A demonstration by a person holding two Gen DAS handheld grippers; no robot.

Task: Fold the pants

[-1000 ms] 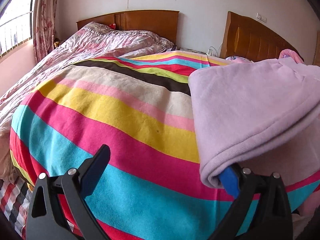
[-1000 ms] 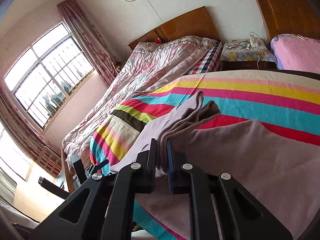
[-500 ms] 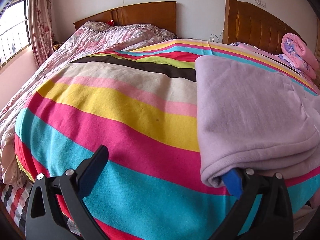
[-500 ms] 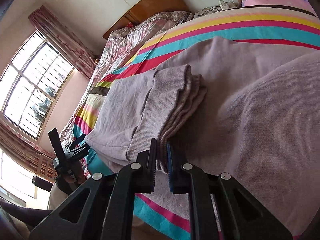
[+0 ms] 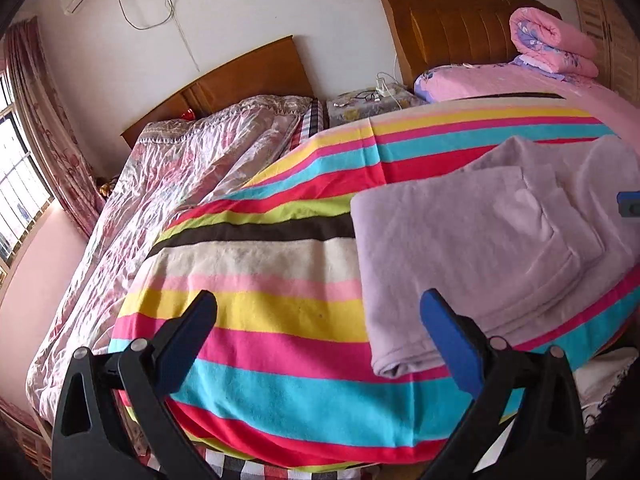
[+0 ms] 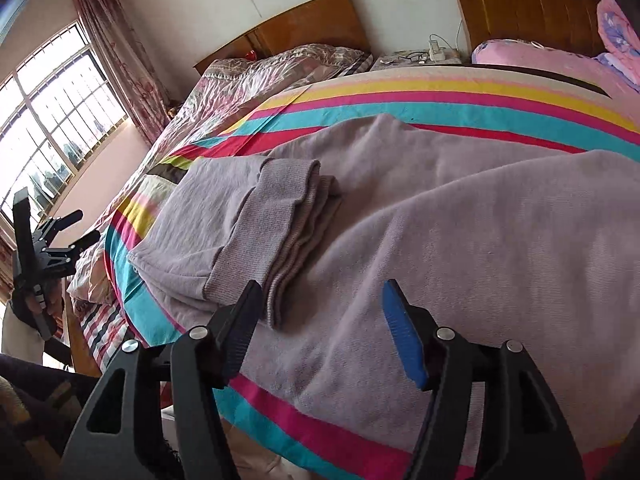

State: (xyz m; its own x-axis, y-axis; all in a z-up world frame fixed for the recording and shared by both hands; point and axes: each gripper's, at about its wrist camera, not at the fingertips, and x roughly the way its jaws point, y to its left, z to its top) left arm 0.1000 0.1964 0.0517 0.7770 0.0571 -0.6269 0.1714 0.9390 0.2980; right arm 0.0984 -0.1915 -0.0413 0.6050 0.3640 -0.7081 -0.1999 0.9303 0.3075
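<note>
The lilac pants [image 5: 480,248] lie folded on the striped blanket [image 5: 260,320], their fold edge toward the left wrist camera. My left gripper [image 5: 320,320] hangs open above the bed's near edge, clear of the cloth, with nothing between its fingers. In the right wrist view the pants [image 6: 460,240] fill the foreground, and the ribbed cuffs [image 6: 296,216] rest on top of the lower layer. My right gripper [image 6: 320,312] stands just short of the cuffs with its jaws opening; a cuff corner lies loose beside the left finger, unpressed. The left gripper [image 6: 82,226] shows far left, held by a hand [image 6: 36,304].
A second bed with a pink floral quilt [image 5: 180,168] stands to the left, a cluttered nightstand [image 5: 368,100] between the headboards. A rolled pink quilt [image 5: 552,40] sits at the far right. A barred window [image 6: 40,120] and curtain are beyond.
The right gripper laid the cuffs down on the pants and let go, its jaws now apart. The left gripper rose and drew back from the fold edge, which had covered its right finger.
</note>
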